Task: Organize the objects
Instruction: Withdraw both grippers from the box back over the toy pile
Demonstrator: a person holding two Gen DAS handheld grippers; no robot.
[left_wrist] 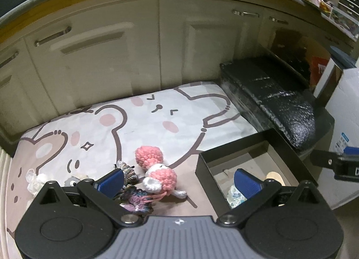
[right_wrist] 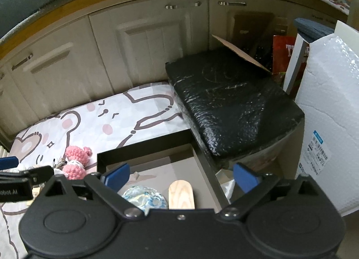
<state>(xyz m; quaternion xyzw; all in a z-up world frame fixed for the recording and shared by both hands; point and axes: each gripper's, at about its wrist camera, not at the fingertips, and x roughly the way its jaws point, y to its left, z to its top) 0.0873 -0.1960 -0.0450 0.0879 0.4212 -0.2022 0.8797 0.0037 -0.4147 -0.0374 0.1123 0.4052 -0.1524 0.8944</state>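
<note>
From the left wrist view, the left claw (left_wrist: 179, 181) hangs released, its blue-padded fingers (left_wrist: 112, 181) spread wide and holding nothing, above a flat cushion printed with cartoon bears in white, pink and brown (left_wrist: 143, 115). The open black rectangular cardboard box (left_wrist: 203, 164) serves as landmark: just left of it on the cushion lies a pink and white crocheted doll (left_wrist: 157, 169), and further left of the box, by the left finger, sit a purple crocheted butterfly-like piece (left_wrist: 136, 198), a twisted bundle of grey cord (left_wrist: 126, 169), a small grey crocheted animal (left_wrist: 73, 180) and a small white crocheted figure (left_wrist: 37, 181). Inside the box a light wooden rounded stick (left_wrist: 274, 176) and a blue-and-white floral pouch (left_wrist: 234, 195) show past the right finger. Behind the box sits a bulky package wrapped in black plastic film (left_wrist: 269, 93). From the right wrist view, the right claw (right_wrist: 180, 176) is likewise released and empty, hovering over the black box (right_wrist: 143, 144), with the floral pouch (right_wrist: 145, 197) and wooden stick (right_wrist: 181, 195) lying side by side on the box floor. The pink doll (right_wrist: 75, 162) lies left of the box, the black-wrapped package (right_wrist: 231, 106) behind and right of it.
</note>
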